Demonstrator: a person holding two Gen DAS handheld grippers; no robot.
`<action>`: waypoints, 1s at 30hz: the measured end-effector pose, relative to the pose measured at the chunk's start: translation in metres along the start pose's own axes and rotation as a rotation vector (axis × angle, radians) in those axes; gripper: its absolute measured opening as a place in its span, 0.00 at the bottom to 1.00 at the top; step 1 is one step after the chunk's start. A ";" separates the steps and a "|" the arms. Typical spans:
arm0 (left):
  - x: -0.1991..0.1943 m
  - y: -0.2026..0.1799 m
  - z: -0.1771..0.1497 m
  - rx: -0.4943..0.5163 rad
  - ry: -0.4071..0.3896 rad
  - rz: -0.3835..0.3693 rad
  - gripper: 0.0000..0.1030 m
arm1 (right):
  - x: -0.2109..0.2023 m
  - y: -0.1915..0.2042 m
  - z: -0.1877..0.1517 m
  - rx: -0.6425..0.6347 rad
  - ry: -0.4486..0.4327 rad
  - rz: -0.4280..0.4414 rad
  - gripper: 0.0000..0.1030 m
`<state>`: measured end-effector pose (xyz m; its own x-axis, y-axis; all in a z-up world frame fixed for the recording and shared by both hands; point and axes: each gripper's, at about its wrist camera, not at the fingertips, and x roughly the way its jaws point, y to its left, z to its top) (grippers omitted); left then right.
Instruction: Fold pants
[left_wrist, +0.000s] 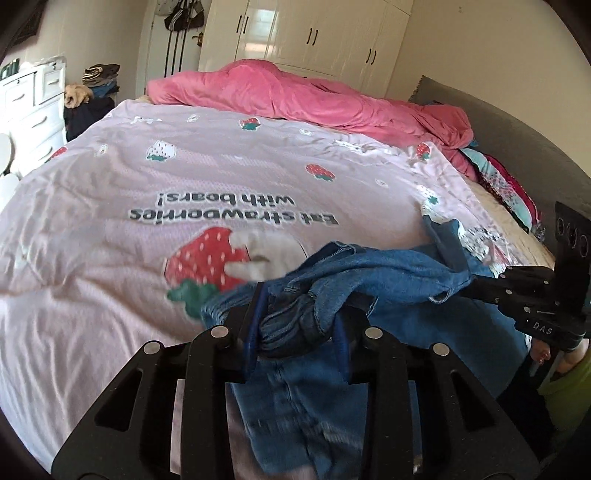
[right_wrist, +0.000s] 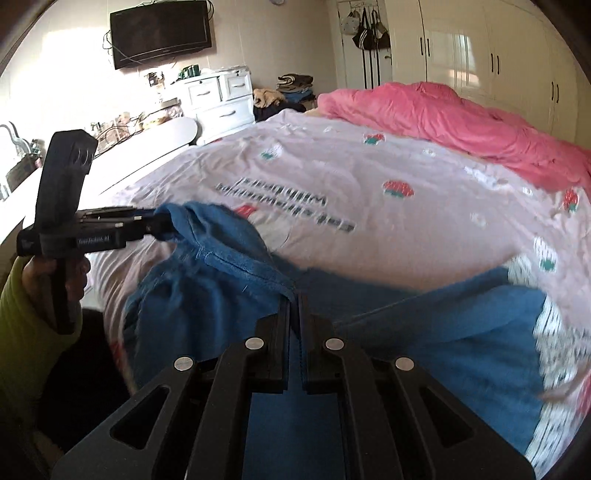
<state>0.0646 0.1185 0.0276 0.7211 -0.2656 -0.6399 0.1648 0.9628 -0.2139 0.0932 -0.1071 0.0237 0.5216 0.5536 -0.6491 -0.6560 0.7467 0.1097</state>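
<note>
Blue denim pants hang bunched between my two grippers over the near edge of the bed. My left gripper is shut on a thick wad of the denim; it also shows in the right wrist view at the left, gripping the fabric's top edge. My right gripper is shut on a seam of the pants; it shows in the left wrist view at the right. The pants drape down onto the bed, with a patterned white hem at the right.
The bed has a pink strawberry-print cover and a crumpled pink duvet at the far side. A white dresser, a clothes pile, a wall TV and white wardrobes stand beyond.
</note>
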 end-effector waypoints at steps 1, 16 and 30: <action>-0.004 -0.001 -0.003 -0.001 -0.005 -0.005 0.24 | -0.005 0.004 -0.006 0.009 -0.004 0.011 0.03; -0.037 -0.018 -0.055 0.040 0.086 0.021 0.25 | -0.034 0.051 -0.060 -0.058 0.041 0.054 0.04; -0.033 -0.004 -0.065 0.013 0.172 0.094 0.46 | -0.017 0.071 -0.083 -0.095 0.128 0.034 0.07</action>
<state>-0.0032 0.1199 0.0017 0.6081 -0.1774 -0.7738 0.1118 0.9841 -0.1378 -0.0075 -0.0946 -0.0203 0.4286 0.5217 -0.7377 -0.7237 0.6870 0.0654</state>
